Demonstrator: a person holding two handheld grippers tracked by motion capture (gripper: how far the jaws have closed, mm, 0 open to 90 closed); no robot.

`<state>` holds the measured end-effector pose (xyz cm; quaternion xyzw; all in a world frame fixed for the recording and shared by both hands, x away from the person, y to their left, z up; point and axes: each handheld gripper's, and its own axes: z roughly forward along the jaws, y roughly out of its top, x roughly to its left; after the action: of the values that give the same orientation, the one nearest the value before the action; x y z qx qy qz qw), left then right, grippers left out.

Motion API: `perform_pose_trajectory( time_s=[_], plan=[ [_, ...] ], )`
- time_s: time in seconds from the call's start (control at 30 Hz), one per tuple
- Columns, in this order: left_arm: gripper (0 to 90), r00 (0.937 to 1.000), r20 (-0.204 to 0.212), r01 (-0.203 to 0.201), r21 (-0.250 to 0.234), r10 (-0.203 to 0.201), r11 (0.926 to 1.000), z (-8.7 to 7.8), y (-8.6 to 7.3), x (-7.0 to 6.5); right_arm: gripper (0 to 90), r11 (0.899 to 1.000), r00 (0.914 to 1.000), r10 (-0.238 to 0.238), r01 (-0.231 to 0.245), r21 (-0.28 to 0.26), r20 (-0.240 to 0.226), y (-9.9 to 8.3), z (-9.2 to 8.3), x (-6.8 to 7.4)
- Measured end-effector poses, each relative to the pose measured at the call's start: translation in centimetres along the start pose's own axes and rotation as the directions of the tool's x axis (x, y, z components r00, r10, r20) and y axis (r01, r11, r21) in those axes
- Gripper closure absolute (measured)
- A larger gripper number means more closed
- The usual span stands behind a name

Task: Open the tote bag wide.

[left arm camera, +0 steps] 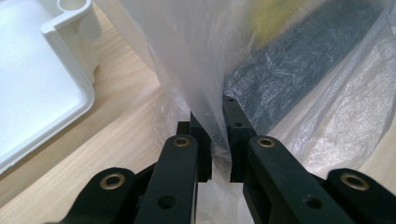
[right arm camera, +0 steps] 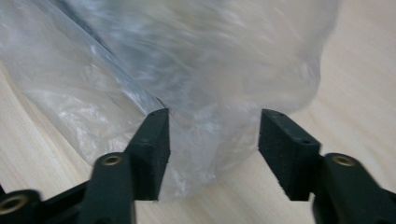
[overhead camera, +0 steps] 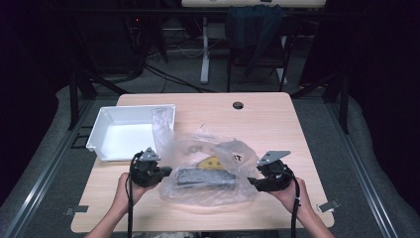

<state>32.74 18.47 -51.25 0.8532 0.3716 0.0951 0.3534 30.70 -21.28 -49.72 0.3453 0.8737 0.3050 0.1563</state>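
A: What is counted on the table (overhead camera: 277,124)?

B: One clear plastic bag (overhead camera: 208,163) is seen at the lower centre of the high view, lying on the pale wooden top. Two things are made out inside it: one dark flat slab (overhead camera: 205,177) and one yellow wedge (overhead camera: 212,162) just above it. One white tray (overhead camera: 130,131) is placed at the centre left, its near corner touched by the bag's film.

A: And the grippers?

B: Two are counted. The left gripper (left arm camera: 215,140) is held at the bag's left edge; a fold of film is clamped between its jaws. The right gripper (right arm camera: 214,135) is held at the bag's right edge; its jaws are stood apart, with film between them but not pressed, and that view is blurred.

A: What is noted of the surface and the room?

B: One round hole (overhead camera: 238,105) is seen near the table's far edge. Grey floor is shown around the table, and a chair (overhead camera: 257,39) draped with dark cloth is set at the upper centre, in a dim room.
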Motion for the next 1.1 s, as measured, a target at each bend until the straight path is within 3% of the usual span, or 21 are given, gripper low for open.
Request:
perform_pose_trajectory(
  time_s=[0.1, 0.2, 0.33, 0.4, 0.47, 0.77, 0.93, 1.1],
  plan=[
    [85.7, 1.0, 0.004, -0.001, -0.006, 0.001, 1.0, -0.3, -0.3, -0.1, 34.0, 0.999, 0.9992, -0.036, 0.037, -0.038, 0.015, 0.5, -0.4, 1.0],
    [85.6, 0.9999, -0.002, -0.016, -0.023, 0.016, 0.9996, -0.4, -0.4, -0.3, 36.8, 0.997, 0.9984, -0.045, 0.047, -0.062, 0.034, 1.1, -0.5, 1.8],
    [85.6, 0.9993, 0.01, -0.037, -0.029, 0.037, 0.9989, -0.6, -0.5, -0.6, 72.2, 0.994, 0.998, -0.042, 0.046, -0.098, 0.046, 1.7, -0.5, 2.1],
    [85.7, 0.9988, 0.008, -0.048, -0.026, 0.048, 0.9985, -0.7, -0.7, -0.8, 84.6, 0.993, 0.9993, -0.023, 0.026, -0.115, 0.029, 1.8, -0.7, 1.8],
    [85.7, 0.9985, 0.014, -0.052, -0.033, 0.052, 0.9981, -0.9, -0.8, -1.0, 90.0, 0.991, 0.9999, 0.012, -0.011, -0.131, 0.01, 1.7, -0.9, 1.3],
    [85.6, 0.9973, 0.033, -0.064, -0.036, 0.065, 0.9973, -1.4, -1.3, -1.2, 90.0, 0.982, 0.9932, 0.107, -0.113, -0.149, -0.045, 0.6, -1.7, -0.5],
    [85.5, 0.9985, 0.022, -0.05, -0.011, 0.05, 0.9987, -1.0, -1.5, -1.2, 90.0, 0.984, 0.9902, 0.13, -0.135, -0.119, -0.052, 0.1, -1.5, -1.2],
    [85.6, 0.9972, 0.036, -0.066, 0.021, 0.065, 0.9976, -0.5, -1.6, -1.4, 90.0, 0.987, 0.9877, 0.139, -0.144, -0.067, -0.071, -0.1, -0.8, -1.4]
  ],
)
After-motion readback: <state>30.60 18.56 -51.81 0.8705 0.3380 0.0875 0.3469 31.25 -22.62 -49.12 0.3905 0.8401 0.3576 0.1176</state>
